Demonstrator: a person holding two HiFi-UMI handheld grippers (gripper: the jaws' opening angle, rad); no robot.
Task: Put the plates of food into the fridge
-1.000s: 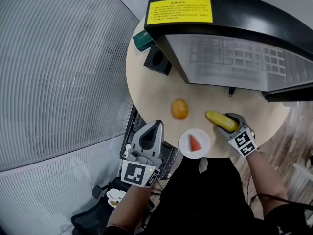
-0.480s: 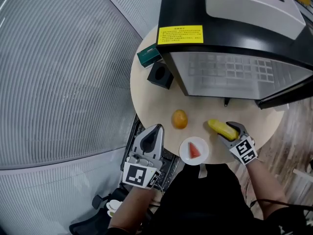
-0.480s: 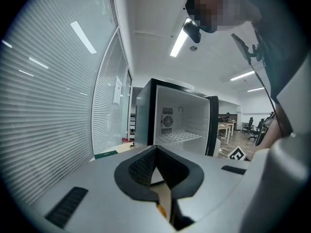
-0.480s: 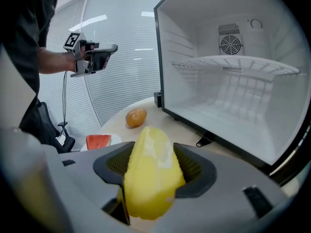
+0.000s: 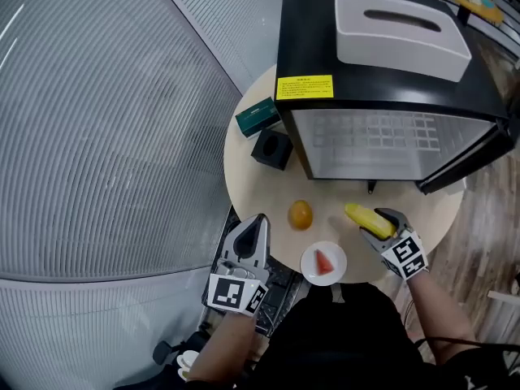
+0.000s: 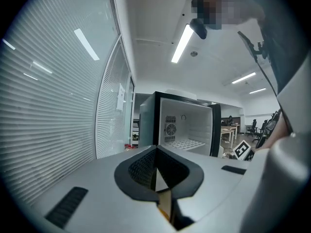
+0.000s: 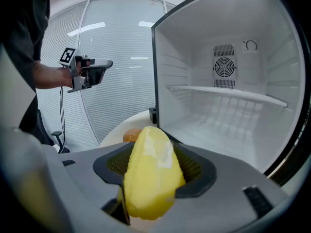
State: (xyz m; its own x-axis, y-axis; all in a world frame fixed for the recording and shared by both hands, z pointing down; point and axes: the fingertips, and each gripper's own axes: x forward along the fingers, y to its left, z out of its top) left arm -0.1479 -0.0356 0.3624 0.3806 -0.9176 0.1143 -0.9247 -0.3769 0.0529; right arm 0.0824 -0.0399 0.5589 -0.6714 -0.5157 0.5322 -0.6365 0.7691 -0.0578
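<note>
Head view: shows a round surface (image 5: 252, 189) with the open fridge (image 5: 382, 63) on its far half and bare room along the near edge. Puts the plate (image 5: 323, 263), carrying a red slice, at that edge. Left tongs (image 5: 253, 227) at the left rim, pressed together. Right tongs (image 5: 382, 222) clamped on a yellow fruit (image 5: 367, 218), long axis aslant, free end toward the orange (image 5: 301, 214).

Left gripper view: tongs together, empty, facing the fridge.

Right gripper view: fruit end-on, pointing toward the fridge's bare shelf (image 7: 228, 95).
</note>
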